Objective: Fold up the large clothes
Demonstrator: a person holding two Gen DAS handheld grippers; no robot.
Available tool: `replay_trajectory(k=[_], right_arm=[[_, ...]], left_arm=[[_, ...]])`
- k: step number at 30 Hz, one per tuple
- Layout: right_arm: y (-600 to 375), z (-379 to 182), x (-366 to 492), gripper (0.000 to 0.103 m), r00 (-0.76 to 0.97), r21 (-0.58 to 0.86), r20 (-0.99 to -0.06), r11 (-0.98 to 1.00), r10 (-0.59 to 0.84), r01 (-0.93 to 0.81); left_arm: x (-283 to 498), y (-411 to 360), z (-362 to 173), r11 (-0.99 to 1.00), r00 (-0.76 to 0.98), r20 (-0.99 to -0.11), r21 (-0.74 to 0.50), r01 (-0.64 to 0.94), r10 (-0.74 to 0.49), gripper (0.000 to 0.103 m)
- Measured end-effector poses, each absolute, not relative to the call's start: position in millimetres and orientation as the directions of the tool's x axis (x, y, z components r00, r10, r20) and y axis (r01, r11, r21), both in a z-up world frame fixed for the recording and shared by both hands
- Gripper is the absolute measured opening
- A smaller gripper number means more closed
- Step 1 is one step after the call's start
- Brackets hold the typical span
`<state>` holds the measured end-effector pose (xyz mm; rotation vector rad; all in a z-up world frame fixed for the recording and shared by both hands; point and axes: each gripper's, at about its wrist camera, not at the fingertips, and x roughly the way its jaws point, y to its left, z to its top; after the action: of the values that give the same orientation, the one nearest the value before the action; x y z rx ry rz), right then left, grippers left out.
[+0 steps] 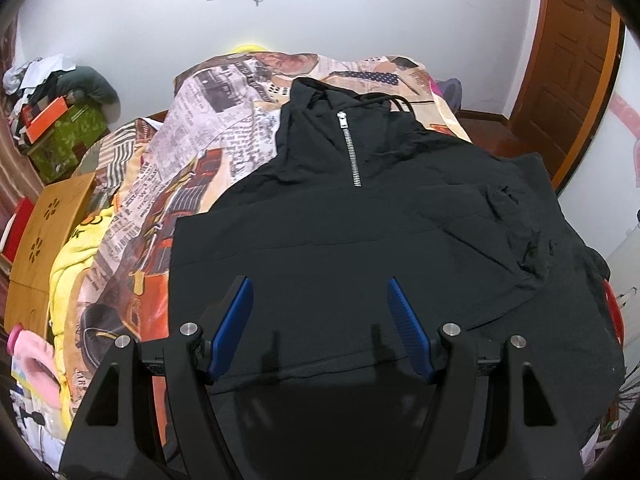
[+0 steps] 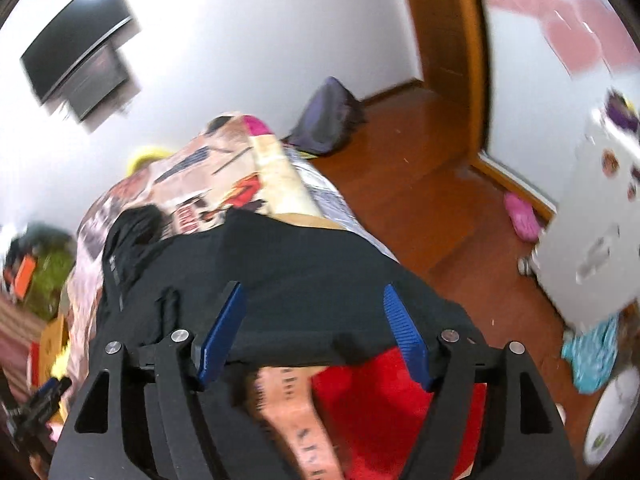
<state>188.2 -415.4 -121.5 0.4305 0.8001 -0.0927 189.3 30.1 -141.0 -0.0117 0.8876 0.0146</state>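
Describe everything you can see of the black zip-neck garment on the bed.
The black zip-neck garment looks like soft matte fabric. It lies spread front-up on the newspaper-print bedspread, collar away from the camera. A short silver zipper, closed, runs down from the collar, and a dark drawcord sits beside it. The right side is rumpled, the left edge straight. Its near hem overhangs the red cloth. Nothing grips it.

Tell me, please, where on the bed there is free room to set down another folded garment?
Free: the printed bedspread left of the black zip top, up to its far end by the wall. Crowded: the bed's left edge, with a yellow cloth and cardboard box. The top covers the middle and right.
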Motion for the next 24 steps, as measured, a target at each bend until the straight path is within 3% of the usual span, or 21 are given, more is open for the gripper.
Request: replay_trajectory(k=[9, 13, 19, 24], right_arm=[[-448.3, -192.3, 203.2, 0.068, 0.582, 0.517, -0.777, 0.772, 0.24, 0.371], [-461.7, -225.6, 206.7, 0.068, 0.548, 0.604, -0.765, 0.671, 0.338, 0.43], [-479.4, -240.1, 218.1, 0.068, 0.576, 0.666, -0.727, 0.591, 0.375, 0.455], [-489.0, -248.6, 233.2, 0.068, 0.56, 0.638, -0.754, 0.587, 0.344, 0.498]], left_arm=[[199.1, 13.9, -149.4, 1.0, 0.609, -0.793, -0.004, -0.002, -0.002, 0.069], [201.7, 12.2, -152.7, 1.0, 0.6, -0.8, -0.007, -0.004, -0.003, 0.069], [204.2, 12.7, -155.0, 1.0, 0.594, -0.804, -0.018, -0.014, -0.006, 0.069], [202.3, 14.7, -154.2, 0.999, 0.597, -0.802, -0.03, -0.022, -0.011, 0.069]])
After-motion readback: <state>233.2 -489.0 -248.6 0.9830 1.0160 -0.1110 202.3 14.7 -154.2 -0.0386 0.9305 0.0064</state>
